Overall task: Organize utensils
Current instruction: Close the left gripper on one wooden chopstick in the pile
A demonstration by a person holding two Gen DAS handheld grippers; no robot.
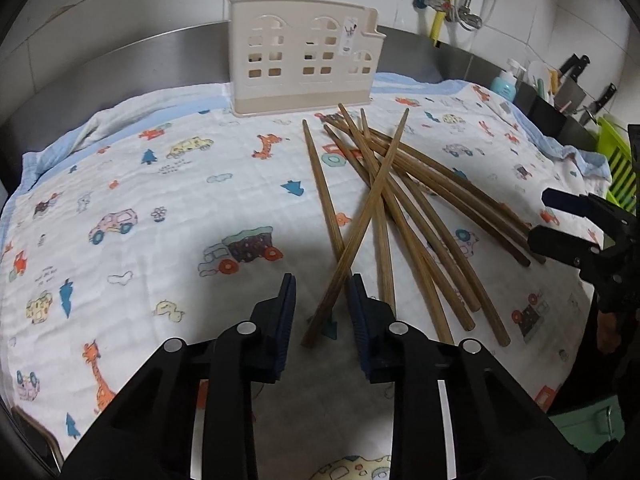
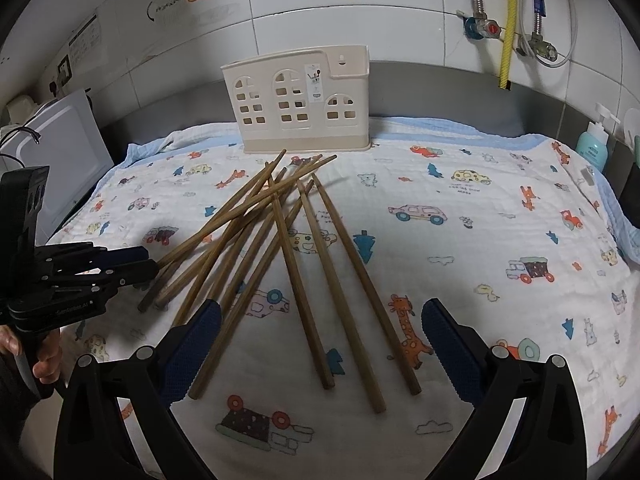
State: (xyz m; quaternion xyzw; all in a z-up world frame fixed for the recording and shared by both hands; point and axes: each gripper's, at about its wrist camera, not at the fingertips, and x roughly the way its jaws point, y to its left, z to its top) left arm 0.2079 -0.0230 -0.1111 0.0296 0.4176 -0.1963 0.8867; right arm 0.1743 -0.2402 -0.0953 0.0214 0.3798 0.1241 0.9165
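Observation:
Several brown wooden chopsticks lie in a loose crossed pile on a cartoon-print cloth; they also show in the right wrist view. A cream house-shaped utensil holder stands upright at the back; it also shows in the right wrist view. My left gripper is open, its fingers astride the near end of one chopstick without gripping it. My right gripper is wide open and empty above the near ends of the pile. Each gripper shows in the other's view: right, left.
A steel backsplash and a white tiled wall with pipes rise behind the holder. A soap bottle and knives stand at the right. A white appliance sits at the left. A green rack lies beyond the cloth's right edge.

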